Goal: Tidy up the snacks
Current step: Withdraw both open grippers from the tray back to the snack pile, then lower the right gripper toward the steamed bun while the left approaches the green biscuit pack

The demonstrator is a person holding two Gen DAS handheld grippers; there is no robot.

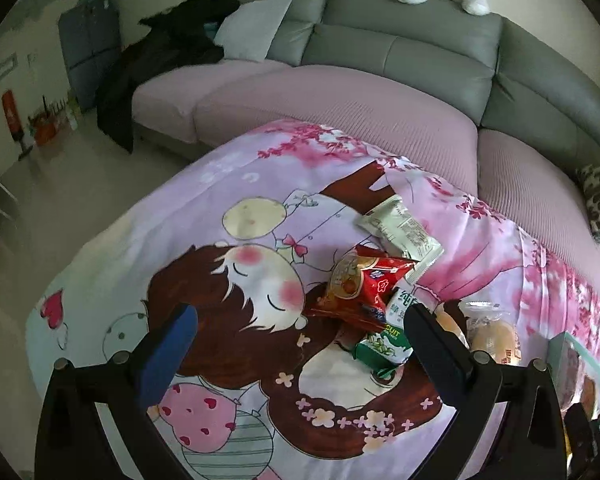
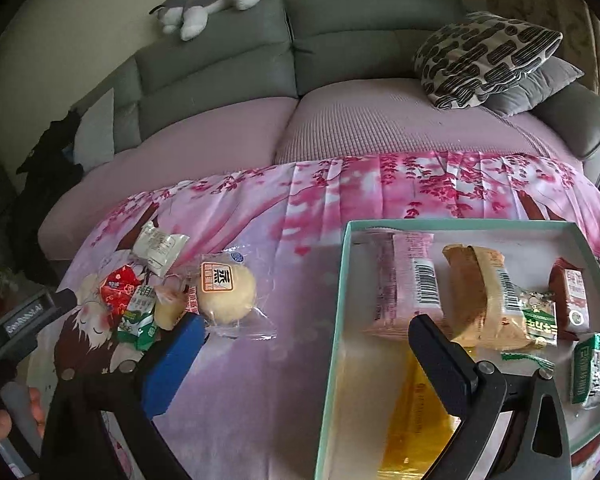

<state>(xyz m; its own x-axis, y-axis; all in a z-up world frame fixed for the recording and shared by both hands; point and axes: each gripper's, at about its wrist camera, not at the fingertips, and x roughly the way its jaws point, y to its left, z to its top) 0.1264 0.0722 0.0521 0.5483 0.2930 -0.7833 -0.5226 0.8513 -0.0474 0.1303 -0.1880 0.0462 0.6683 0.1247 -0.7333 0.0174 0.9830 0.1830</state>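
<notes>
Right wrist: wrapped snacks (image 2: 476, 300) fill teal-rimmed box (image 2: 340, 280).

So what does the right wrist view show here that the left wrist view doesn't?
Only the right wrist view shows the inside of the teal-rimmed box, with a pink packet, a tan packet and a yellow packet, plus the patterned cushion in full.

Only the left wrist view shows the black coat spread over the sofa end and the red floor item.

Both show the red snack bag, the white packet, the green biscuit packet, the wrapped bun, the cartoon cloth, the sofa and the plush dog.
</notes>
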